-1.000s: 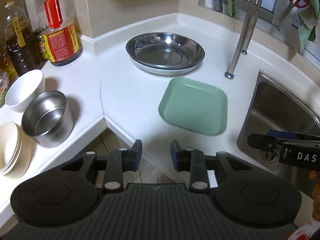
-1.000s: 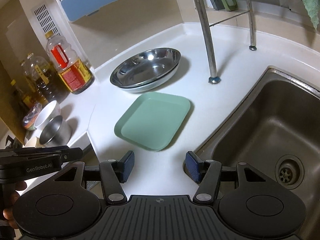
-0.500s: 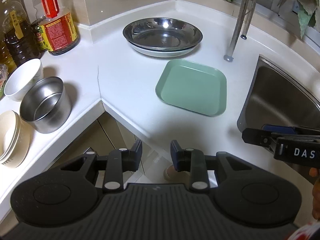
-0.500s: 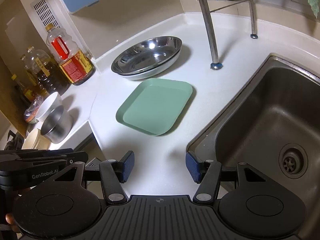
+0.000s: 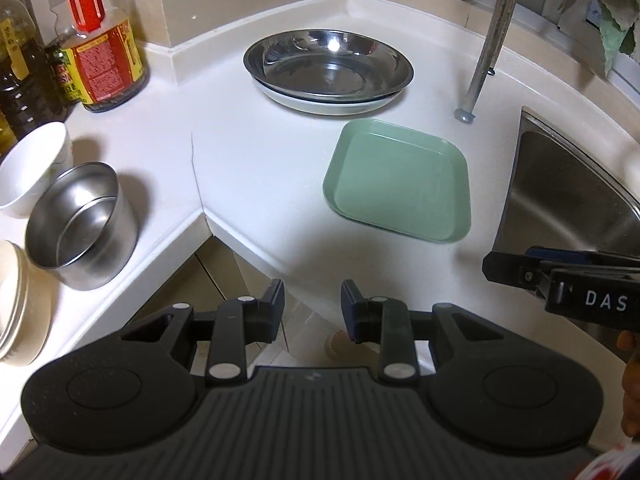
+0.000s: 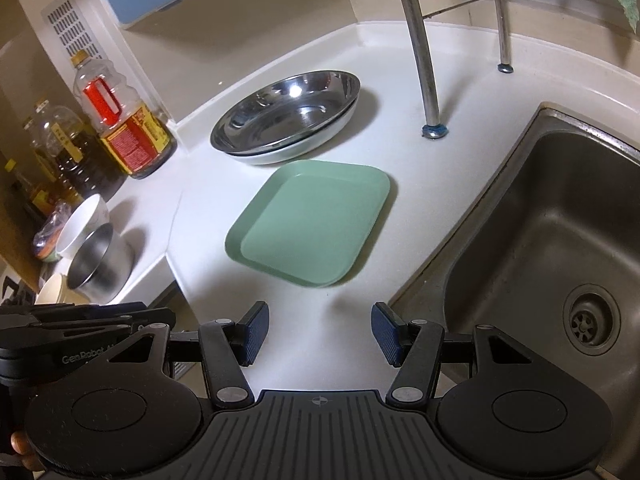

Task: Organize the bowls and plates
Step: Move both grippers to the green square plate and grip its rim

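Observation:
A green square plate (image 5: pixel 400 180) (image 6: pixel 312 224) lies flat on the white counter beside the sink. Behind it a shallow steel dish (image 5: pixel 328 64) (image 6: pixel 288 116) rests stacked on a white plate. On the left a steel bowl (image 5: pixel 80 224) (image 6: pixel 100 264) stands next to a white bowl (image 5: pixel 32 168) (image 6: pixel 82 224). A stack of cream bowls (image 5: pixel 16 300) sits at the left edge. My left gripper (image 5: pixel 312 308) hovers off the counter's front edge, narrowly open and empty. My right gripper (image 6: pixel 320 332) hangs open and empty just short of the green plate.
A steel sink (image 6: pixel 560 240) fills the right side. Oil bottles (image 5: pixel 104 48) stand at the back left. A rack's metal legs (image 6: pixel 424 60) come down behind the plates. The counter has a notched front edge (image 5: pixel 240 240) with floor below.
The left gripper has drawn back and tilted a little, so the dishes sit higher in its view. The right gripper has barely moved. Both jaws keep the same width.

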`<state>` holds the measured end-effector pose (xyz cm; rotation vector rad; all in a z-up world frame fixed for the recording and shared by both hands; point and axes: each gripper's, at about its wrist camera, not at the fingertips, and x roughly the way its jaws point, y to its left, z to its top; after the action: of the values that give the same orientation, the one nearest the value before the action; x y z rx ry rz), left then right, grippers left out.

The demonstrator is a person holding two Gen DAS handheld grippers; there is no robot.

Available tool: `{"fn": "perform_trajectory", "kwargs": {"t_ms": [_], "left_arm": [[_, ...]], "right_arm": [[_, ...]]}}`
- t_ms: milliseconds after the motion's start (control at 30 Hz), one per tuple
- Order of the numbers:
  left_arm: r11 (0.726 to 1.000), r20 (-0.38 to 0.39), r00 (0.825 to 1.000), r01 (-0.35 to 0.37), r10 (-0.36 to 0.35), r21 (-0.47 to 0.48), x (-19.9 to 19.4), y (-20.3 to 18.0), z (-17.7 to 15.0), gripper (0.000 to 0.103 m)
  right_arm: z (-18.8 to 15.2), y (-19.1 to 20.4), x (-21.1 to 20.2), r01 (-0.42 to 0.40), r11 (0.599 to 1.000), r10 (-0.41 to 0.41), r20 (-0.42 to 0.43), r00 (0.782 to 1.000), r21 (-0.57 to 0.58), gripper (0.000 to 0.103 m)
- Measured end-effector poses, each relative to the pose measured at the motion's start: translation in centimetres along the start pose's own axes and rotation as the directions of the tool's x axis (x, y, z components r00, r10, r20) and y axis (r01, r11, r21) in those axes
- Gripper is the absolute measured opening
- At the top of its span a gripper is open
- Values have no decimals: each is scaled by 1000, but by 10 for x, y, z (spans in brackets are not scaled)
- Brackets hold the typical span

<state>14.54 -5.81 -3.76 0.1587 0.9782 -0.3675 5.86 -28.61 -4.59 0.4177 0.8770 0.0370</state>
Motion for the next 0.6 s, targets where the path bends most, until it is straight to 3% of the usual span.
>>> {"fn": "perform_trajectory", "kwargs": {"t_ms": [367,600], "left_arm": [[995,36,995,98,-97,-36,36,28,22,28],[990,59,989,137,-139,44,70,17,44,28]], "right_arm": [[13,-8,28,48,995,-53,57,997,82,58],[22,-16,51,101,986,-113,88,990,131,49]]}}
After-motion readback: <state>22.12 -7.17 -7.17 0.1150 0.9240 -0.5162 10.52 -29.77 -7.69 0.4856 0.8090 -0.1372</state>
